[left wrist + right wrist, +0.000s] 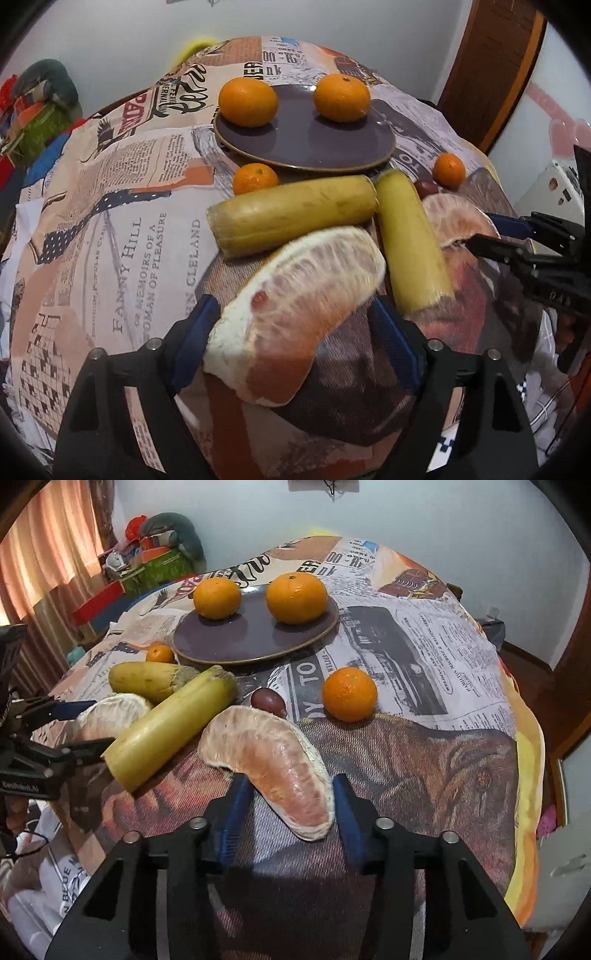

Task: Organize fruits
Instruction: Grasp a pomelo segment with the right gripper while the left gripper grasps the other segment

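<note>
Pink peeled pomelo wedges sit low in both frames, one between each gripper's blue pads. Left gripper (295, 343) has its fingers spread wide around the big pink wedge (295, 310), not squeezing yet. Right gripper (291, 812) has its fingers drawn in close on the curved pink wedge (273, 764); one pad touches, but I cannot tell if both press. Squeeze softly, I think, since the fruit looks squishy. Two cut yellow bananas (291, 214) lie just beside the wedges, so lift straight up. Higher in the frame, the round purple plate (255, 635) has bare room between two oranges (295, 598). At the right, the newspaper-print cloth (443, 657) drops off.
</note>
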`<state>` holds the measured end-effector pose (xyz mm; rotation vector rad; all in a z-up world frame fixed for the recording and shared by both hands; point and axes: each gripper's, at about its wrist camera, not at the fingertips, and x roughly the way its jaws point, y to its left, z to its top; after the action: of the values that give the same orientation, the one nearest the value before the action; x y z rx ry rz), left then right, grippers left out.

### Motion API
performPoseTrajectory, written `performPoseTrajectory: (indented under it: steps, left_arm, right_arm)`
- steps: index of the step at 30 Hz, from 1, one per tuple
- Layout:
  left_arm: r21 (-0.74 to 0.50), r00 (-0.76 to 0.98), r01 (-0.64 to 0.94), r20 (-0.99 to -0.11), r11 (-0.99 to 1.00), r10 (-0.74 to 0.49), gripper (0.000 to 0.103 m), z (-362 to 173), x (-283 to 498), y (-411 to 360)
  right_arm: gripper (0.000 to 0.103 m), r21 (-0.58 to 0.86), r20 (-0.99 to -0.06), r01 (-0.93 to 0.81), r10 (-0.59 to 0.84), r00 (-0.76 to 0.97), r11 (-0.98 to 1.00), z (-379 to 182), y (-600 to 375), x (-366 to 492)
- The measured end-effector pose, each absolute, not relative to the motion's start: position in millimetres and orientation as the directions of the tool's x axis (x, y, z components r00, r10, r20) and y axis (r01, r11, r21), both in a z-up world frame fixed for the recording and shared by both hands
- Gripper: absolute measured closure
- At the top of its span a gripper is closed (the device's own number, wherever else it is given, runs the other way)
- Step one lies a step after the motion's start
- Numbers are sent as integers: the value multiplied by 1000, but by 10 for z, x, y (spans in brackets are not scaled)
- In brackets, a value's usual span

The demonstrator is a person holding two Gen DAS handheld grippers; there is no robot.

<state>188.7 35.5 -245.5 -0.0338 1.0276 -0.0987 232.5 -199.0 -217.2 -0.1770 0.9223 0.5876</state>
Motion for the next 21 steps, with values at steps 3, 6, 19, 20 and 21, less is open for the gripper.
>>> performPoseTrajectory:
  steps: [3,6,19,20,21]
  left_arm:
    - [-83,511,75,-853,994,-109,31,-2442,1792,345]
    - [-97,505,90,-853,991,-130,35,-2426,1698,310]
    - [-64,487,118,-866,991,-114,35,-2438,1874,244]
    - [-58,487,122,-867,991,-110,35,-2447,1900,237]
    - [-52,488,126,-866,991,-108,35,-2454,1923,229]
  right_arm:
    - [68,128,-793,-546,416,446,828,-2169,-2011,2283]
    - [71,141,-794,-555,429,431,820,-2151,-2016,2178]
    - [71,146,-790,-555,434,433,819,-2068,-1971,2140]
    - [71,145,-792,-553,431,432,820,-2077,-1961,2159]
    - [70,150,-793,-554,434,427,819,-2092,-1950,2185]
